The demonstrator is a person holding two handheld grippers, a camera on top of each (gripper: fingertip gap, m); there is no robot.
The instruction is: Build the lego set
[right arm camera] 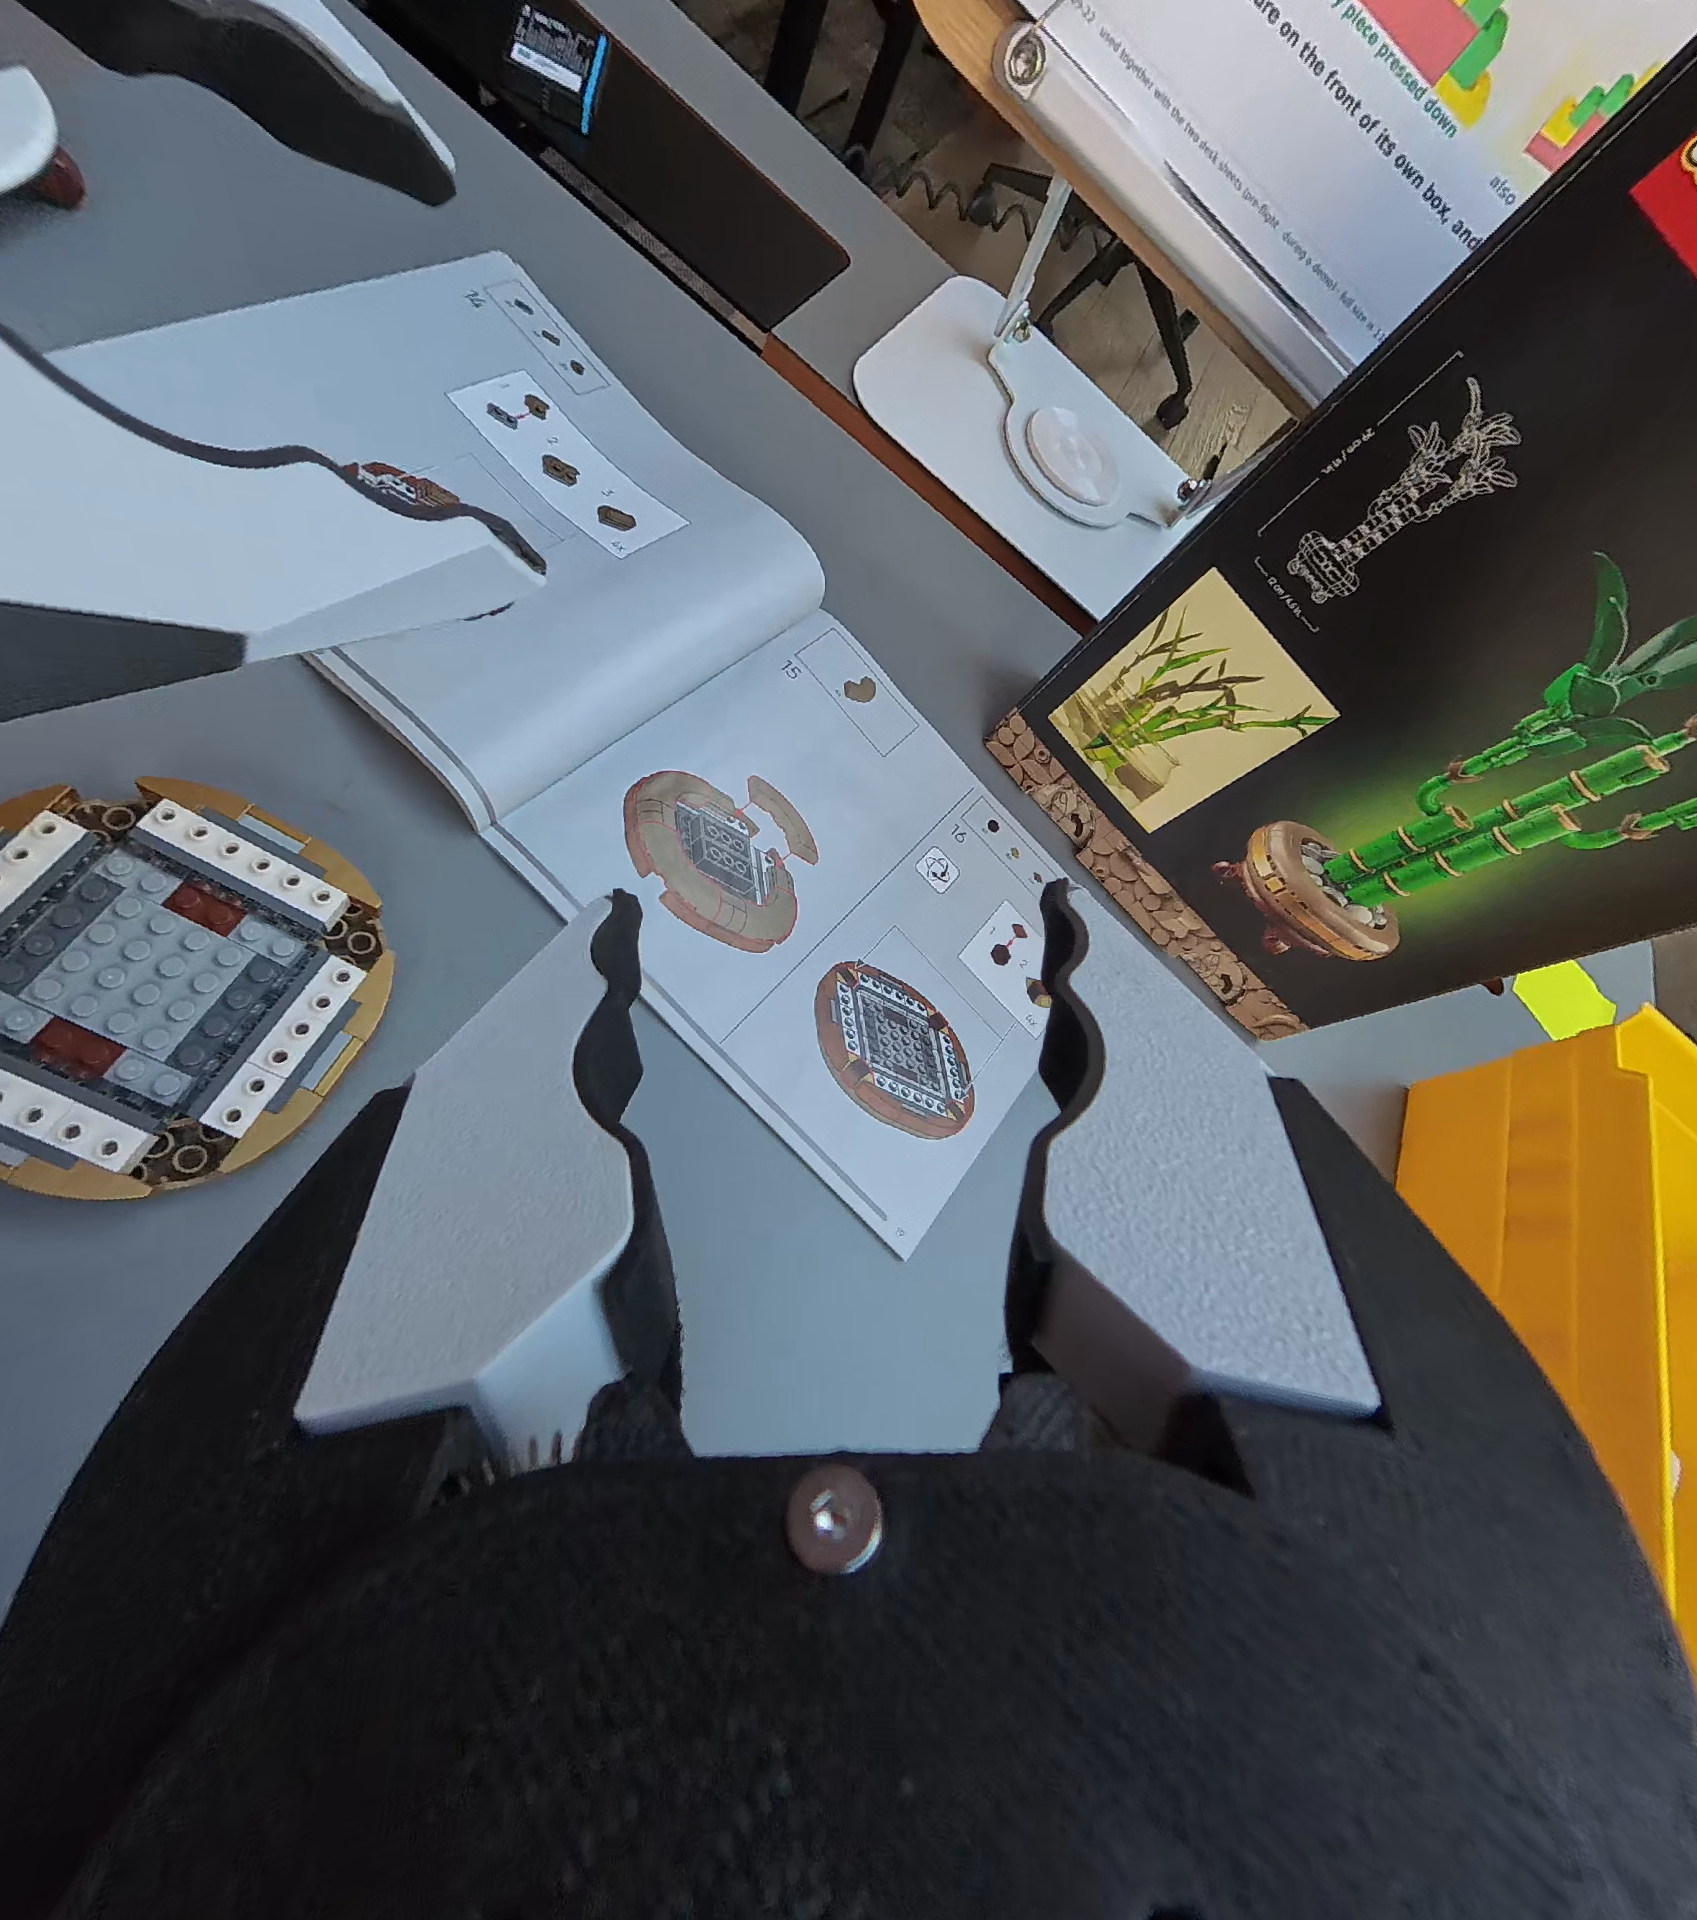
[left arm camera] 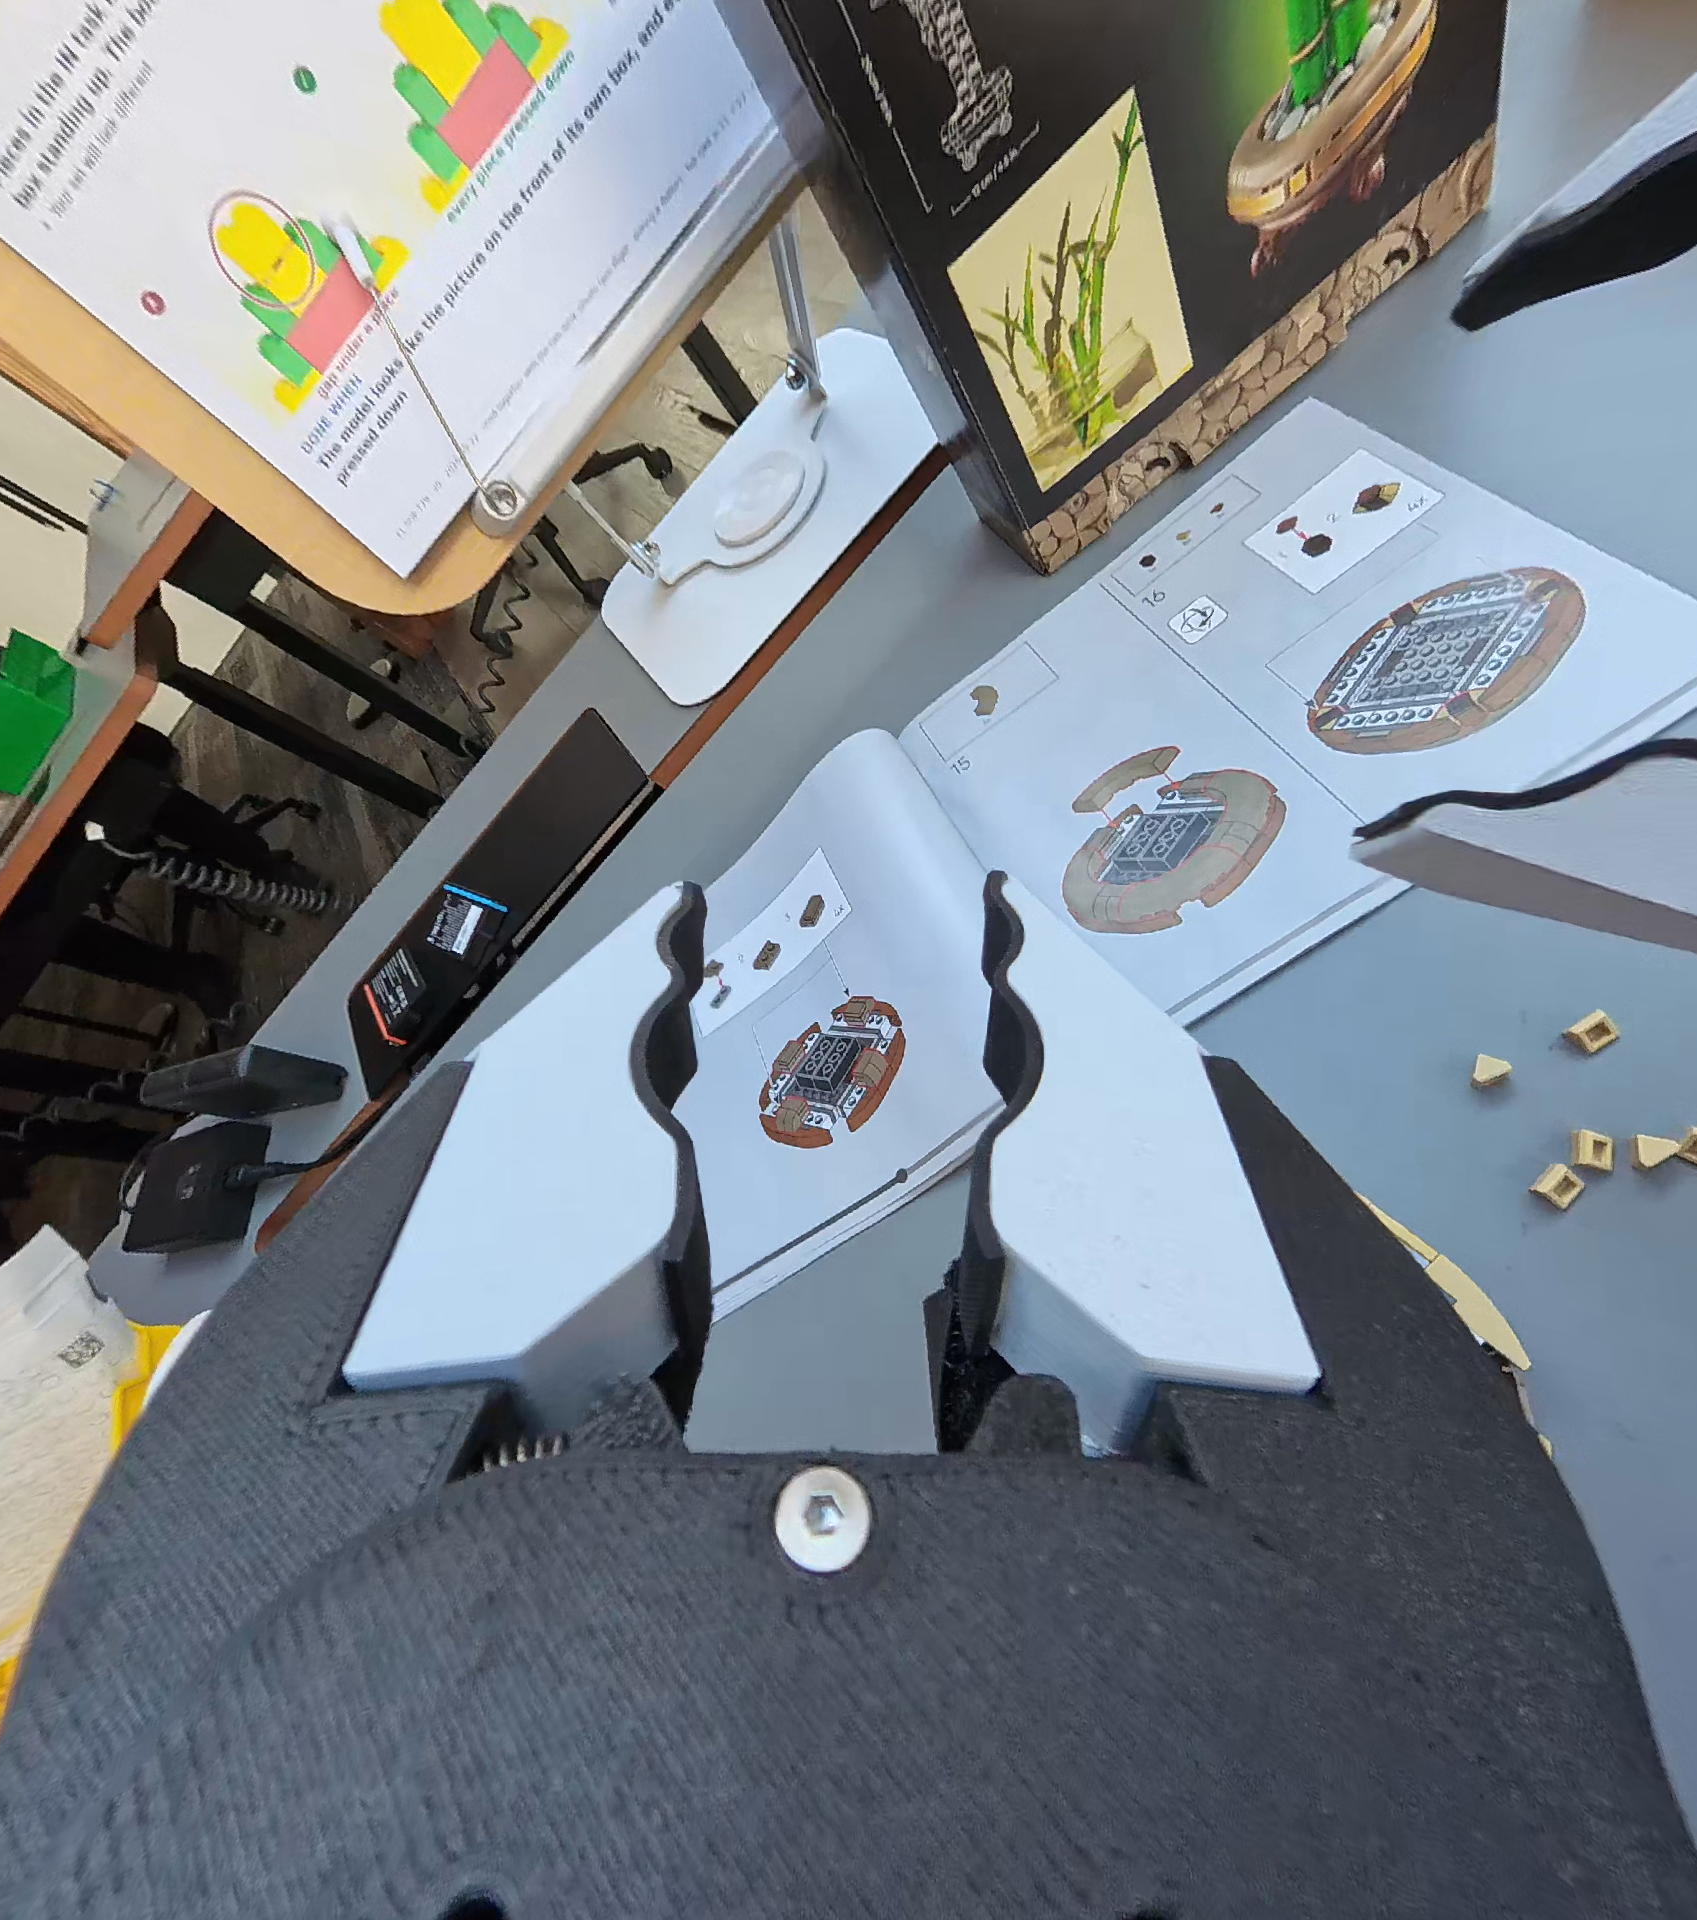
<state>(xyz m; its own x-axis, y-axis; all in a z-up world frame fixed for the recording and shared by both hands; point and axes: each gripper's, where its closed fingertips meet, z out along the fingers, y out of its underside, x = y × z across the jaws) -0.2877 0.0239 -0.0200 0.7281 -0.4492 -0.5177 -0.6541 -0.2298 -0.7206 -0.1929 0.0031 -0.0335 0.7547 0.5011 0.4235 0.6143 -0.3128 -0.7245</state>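
Note:
The round Lego base [right arm camera: 127,987], with a tan rim, white studded edges and a grey middle holding two dark red plates, lies on the grey table left of my right gripper [right arm camera: 839,904]. That gripper is open and empty, above the open instruction booklet [right arm camera: 771,831]. My left gripper [left arm camera: 839,914] is open and empty, above the booklet's left page [left arm camera: 823,1070]. Several small tan pieces [left arm camera: 1654,1143] lie loose on the table to its right. Each view shows the other gripper's fingers: [left arm camera: 1602,831] on the right, [right arm camera: 200,540] at the upper left.
The set's black box [right arm camera: 1446,675] stands behind the booklet and also shows in the left wrist view [left arm camera: 1187,260]. A yellow bin [right arm camera: 1602,1351] sits at the right. A white stand [left arm camera: 750,520] holds a printed sheet. A black device [left arm camera: 511,883] lies at the table edge. A small dark red thing [right arm camera: 65,177] shows at the upper left.

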